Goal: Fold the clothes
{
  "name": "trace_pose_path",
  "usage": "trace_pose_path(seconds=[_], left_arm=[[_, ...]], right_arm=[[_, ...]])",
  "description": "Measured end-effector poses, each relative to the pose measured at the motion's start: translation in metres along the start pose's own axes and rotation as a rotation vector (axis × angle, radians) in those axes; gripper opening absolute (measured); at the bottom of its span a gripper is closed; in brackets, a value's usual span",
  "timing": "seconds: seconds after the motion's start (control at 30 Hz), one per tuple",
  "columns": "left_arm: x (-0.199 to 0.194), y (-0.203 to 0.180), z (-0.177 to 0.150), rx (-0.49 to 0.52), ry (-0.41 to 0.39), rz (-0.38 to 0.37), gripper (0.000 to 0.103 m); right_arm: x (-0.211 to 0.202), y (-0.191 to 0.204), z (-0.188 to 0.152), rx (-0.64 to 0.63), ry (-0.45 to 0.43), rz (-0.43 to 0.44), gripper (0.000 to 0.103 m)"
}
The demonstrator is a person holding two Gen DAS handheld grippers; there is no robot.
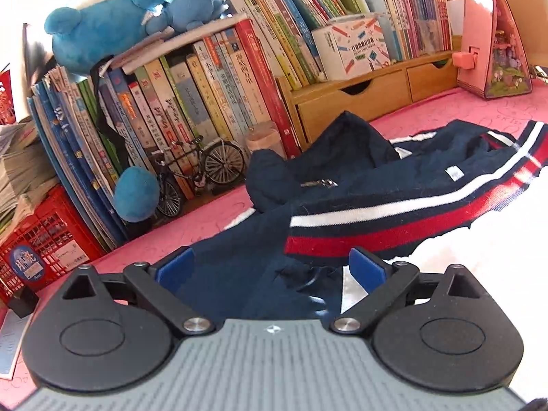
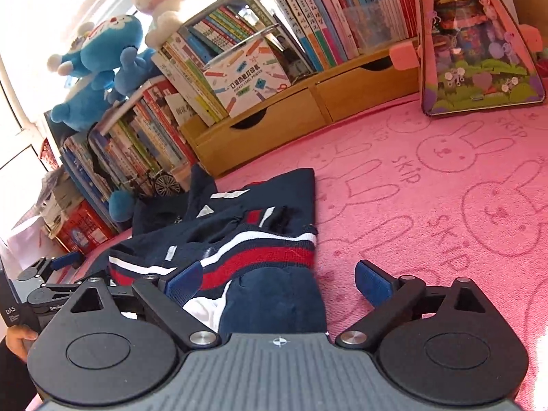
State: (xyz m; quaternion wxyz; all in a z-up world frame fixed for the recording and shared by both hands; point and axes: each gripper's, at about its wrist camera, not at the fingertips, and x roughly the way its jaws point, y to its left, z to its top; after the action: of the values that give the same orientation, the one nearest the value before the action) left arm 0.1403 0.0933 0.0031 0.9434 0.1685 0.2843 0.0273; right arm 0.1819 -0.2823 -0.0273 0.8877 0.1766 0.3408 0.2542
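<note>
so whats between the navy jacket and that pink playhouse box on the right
Only bare pink bunny-print mat lies between the navy jacket and the pink playhouse box. The right wrist view shows this best.

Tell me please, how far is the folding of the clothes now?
Early stage. Done: the navy sweater lies on the pink mat, its striped hem turned over, but it is bunched. In hand: nothing; the left gripper and right gripper have open jaws over the fabric. Left: flattening and folding.
</note>
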Motion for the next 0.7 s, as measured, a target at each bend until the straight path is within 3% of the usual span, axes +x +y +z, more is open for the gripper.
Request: trace_pose_path(seconds=[0.03,0.07,0.1,0.13,0.17,0.2,0.3,0.37,0.43,0.5,0.57,0.6,0.67,0.7], left_arm=[[0.001,-0.003,-0.002,0.002,-0.003,-0.01,0.067],[-0.004,-0.005,-0.005,-0.004,-0.03,0.017,0.048],[-0.009,-0.007,-0.007,-0.011,-0.059,0.046,0.018],[-0.014,-0.009,-0.009,-0.017,-0.088,0.075,0.002],[-0.019,-0.011,-0.012,-0.024,-0.117,0.103,0.0],[-0.024,-0.012,-0.014,-0.031,-0.145,0.132,0.0],[-0.027,0.003,-0.013,-0.049,-0.107,0.05,0.002],[-0.029,0.014,-0.011,-0.062,-0.08,-0.007,0.014],[-0.026,0.023,-0.009,-0.06,-0.039,-0.078,0.076],[-0.019,0.025,-0.007,-0.05,-0.022,-0.176,0.095],[-0.008,0.024,-0.005,-0.038,0.013,-0.265,0.095],[0.0,0.019,-0.006,-0.035,0.048,-0.238,0.095],[0.016,0.01,-0.009,-0.044,0.106,-0.157,0.08],[0.016,0.011,-0.012,-0.096,0.087,-0.145,0.064]], right_arm=[[0.001,-0.001,-0.001,0.01,0.012,0.004,0.067],[0.001,-0.002,-0.003,0.021,0.025,0.009,0.055],[0.001,-0.001,-0.005,0.026,0.031,0.011,0.04],[-0.003,0.005,-0.007,0.0,0.016,0.001,0.038],[-0.008,0.016,-0.01,-0.073,-0.012,-0.027,0.035],[-0.014,0.028,-0.012,-0.143,-0.039,-0.051,0.029],[-0.034,0.063,-0.014,-0.336,-0.116,-0.081,0.024],[-0.043,0.082,-0.013,-0.448,-0.141,-0.089,0.025],[-0.043,0.092,-0.011,-0.508,-0.137,-0.106,0.026],[-0.037,0.091,-0.012,-0.501,-0.114,-0.133,0.027],[-0.031,0.086,-0.014,-0.47,-0.089,-0.144,0.027],[-0.028,0.083,-0.016,-0.457,-0.081,-0.151,0.027],[-0.023,0.077,-0.02,-0.43,-0.063,-0.165,0.028],[-0.022,0.075,-0.021,-0.42,-0.055,-0.165,0.028]])
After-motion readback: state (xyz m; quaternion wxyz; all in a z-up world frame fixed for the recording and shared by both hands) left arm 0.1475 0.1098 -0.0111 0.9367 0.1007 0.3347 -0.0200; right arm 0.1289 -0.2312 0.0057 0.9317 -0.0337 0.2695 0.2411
